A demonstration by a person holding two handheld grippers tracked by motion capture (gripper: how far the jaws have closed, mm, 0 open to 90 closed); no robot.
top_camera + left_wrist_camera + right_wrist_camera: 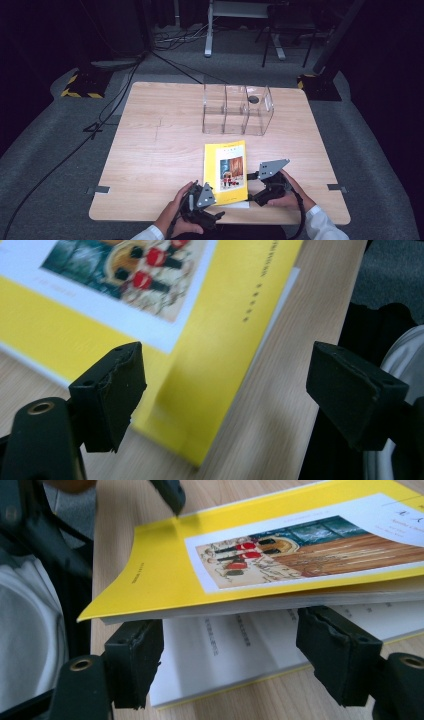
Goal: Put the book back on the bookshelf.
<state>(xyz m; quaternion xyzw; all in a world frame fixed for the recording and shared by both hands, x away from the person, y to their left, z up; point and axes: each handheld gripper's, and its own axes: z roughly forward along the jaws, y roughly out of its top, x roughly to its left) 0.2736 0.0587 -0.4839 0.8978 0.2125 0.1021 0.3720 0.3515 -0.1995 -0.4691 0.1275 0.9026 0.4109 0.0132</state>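
Note:
A yellow book [226, 170] with a picture on its cover lies near the table's front edge. My right gripper [250, 186] comes in from the book's right side. In the right gripper view its jaws [230, 650] stand open, tucked under the raised cover and upper pages [165, 565], while the lower pages [225, 645] lie flat. My left gripper [216, 204] is at the book's near left corner. In the left gripper view its jaws [225, 390] stand open, with the yellow corner [210, 340] between them and untouched by the pads.
A clear plastic organiser [237, 110] with three compartments stands on the wooden table [150, 150] beyond the book, a small dark round thing [254, 99] at its right end. The table's front edge runs just beneath both hands. Cables and stand feet lie on the floor around.

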